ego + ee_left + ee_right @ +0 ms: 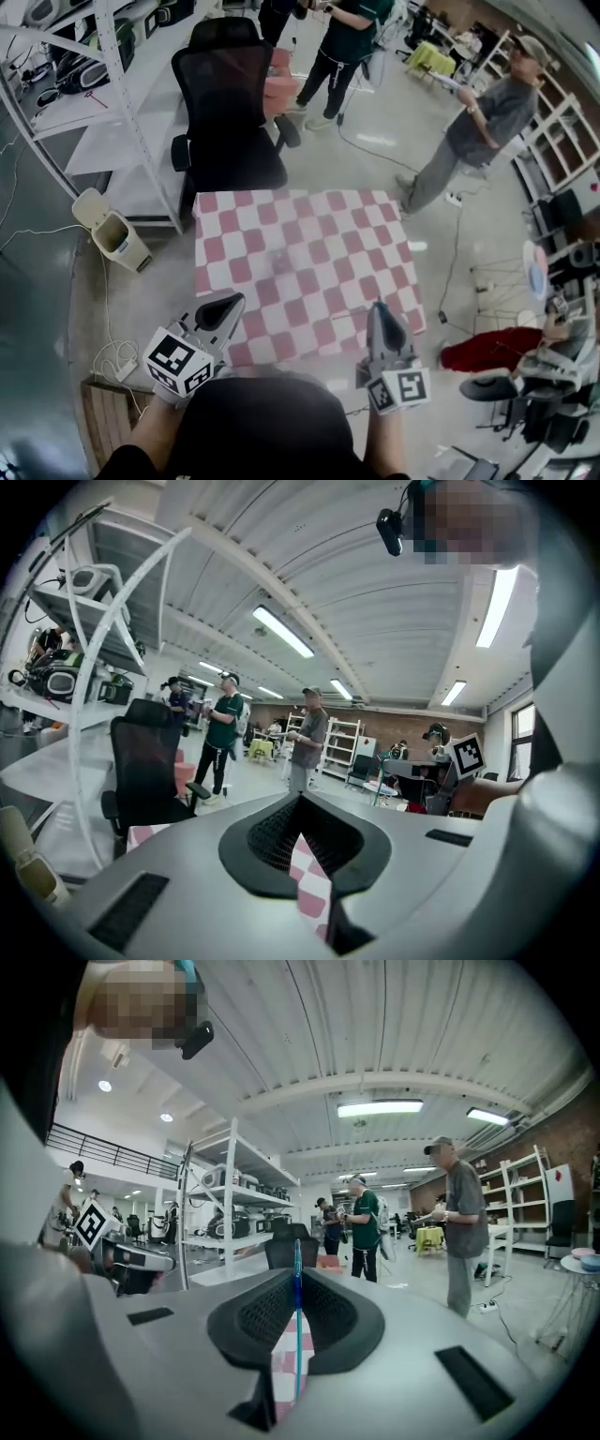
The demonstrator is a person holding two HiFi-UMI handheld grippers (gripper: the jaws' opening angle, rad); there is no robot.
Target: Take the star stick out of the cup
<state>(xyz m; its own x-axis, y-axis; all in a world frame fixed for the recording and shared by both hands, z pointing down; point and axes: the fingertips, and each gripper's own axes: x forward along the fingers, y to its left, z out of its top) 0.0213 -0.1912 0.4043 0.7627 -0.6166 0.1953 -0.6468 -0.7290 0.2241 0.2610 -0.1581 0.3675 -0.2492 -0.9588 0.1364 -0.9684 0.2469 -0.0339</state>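
Star stick (297, 1344): thin blue shaft, upright in the centre of the right gripper view, gripped between the two jaws. Its upper end rises just past the jaw tips. No star end shows in any view. In the head view only a teal tip (379, 305) projects from the gripper nose, lower right of the frame.
Right gripper (298, 1277): jaws closed narrow onto the stick shaft. In the head view it (380, 317) sits over the near right edge of the table, nose pointing up the frame.
Cup: not identifiable. One small blurred object (279, 262) rests near the middle of the table, well apart from both grippers; its type cannot be determined.
Left gripper (302, 803): jaws drawn together at the tips, with a narrow slit below them through which checkered cloth shows. Nothing is between them. In the head view it (228, 305) is at lower left, over the near left edge of the table.
Table (309, 234): square, covered in red-and-white check, centre of the head view.
Office chair (225, 103): black, at the far edge of the table, upper centre-left.
Shelf rack (103, 94): white, upper left.
Bin (112, 230): cream, on the floor, left of the table.
Person in green top (342, 47): standing, top centre.
Person in grey shirt (478, 122): standing, upper right.
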